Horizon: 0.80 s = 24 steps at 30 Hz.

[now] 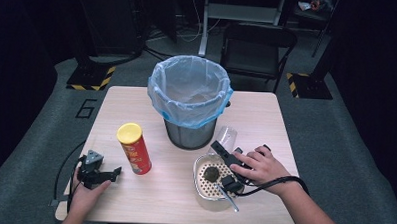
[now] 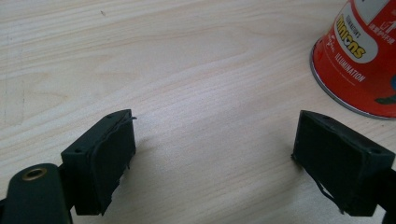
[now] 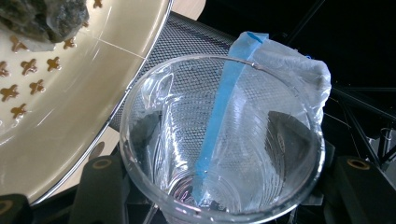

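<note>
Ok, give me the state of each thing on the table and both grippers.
Red chip can with yellow lid: upright, closed.
Mesh bin with blue liner: upright, open.
Clear plastic cup: gripped, empty.
Cream perforated dish: holds dark lump.
Left gripper: open.
Right gripper: shut on cup.

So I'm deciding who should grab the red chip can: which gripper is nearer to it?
Left. The left gripper rests open on the table just beside the red chip can. The right gripper is across the table, closed around a clear plastic cup by the strainer.
</note>
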Tool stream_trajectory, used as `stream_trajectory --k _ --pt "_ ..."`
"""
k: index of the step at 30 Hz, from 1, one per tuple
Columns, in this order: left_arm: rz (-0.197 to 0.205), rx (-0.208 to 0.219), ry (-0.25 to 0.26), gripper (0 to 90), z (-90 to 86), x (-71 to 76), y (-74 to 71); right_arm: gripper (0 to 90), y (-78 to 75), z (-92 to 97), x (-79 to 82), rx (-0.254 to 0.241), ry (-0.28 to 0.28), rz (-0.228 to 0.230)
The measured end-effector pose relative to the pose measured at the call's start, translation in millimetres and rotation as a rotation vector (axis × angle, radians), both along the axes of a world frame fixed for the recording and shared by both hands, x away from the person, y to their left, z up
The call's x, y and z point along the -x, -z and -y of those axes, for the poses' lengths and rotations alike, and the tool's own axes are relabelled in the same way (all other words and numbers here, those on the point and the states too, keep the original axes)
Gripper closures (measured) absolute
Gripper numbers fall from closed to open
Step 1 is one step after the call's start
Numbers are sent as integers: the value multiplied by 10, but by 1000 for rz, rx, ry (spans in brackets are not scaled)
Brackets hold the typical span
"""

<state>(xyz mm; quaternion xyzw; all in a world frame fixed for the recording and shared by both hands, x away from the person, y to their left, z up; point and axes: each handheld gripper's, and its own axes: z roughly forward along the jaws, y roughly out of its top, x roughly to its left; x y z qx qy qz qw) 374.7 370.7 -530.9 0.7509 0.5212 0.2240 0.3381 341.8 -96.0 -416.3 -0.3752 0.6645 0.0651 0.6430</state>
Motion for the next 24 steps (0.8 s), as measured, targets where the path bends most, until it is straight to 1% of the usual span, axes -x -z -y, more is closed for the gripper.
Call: stream_trajectory --k 2,3,4,5,9,11,13,14,16,17,18,19,20,21,22,23,24 --pt "0 0 0 125 0 0 0 376 -2 0 2 -2 1 6" --pt "0 0 0 125 0 0 0 376 -20 -13 2 23 -10 6" --pt "0 1 0 125 0 0 0 376 -12 -7 8 6 -4 12" --pt "0 0 0 125 0 0 0 376 -11 -6 9 0 -2 10" --pt "0 0 0 125 0 0 0 376 -5 -8 17 -12 -1 17" --pt "0 0 0 125 0 0 0 376 -8 -12 19 -5 -9 27" --pt "0 0 0 124 0 0 0 376 -6 -10 20 -16 -8 23" --pt "0 0 0 125 0 0 0 376 -15 -19 17 -2 -19 29" --pt "0 0 0 125 0 0 0 376 -24 -21 21 -8 -21 42" --pt "0 0 0 125 0 0 0 375 -54 -40 28 10 -37 80" --pt "0 0 0 125 0 0 0 376 -43 -28 37 -16 -22 85" --pt "0 0 0 125 0 0 0 376 -34 -28 36 -24 -23 77" --pt "0 0 0 125 0 0 0 375 -37 -26 38 -37 -24 96" --pt "0 0 0 125 0 0 0 376 -46 -30 42 -51 -24 102" --pt "0 0 0 125 0 0 0 375 -45 -27 45 -69 -19 99" --pt "0 0 0 125 0 0 0 375 -47 -25 40 -98 -15 82" --pt "0 0 0 125 0 0 0 375 -47 -25 39 -118 -17 75"
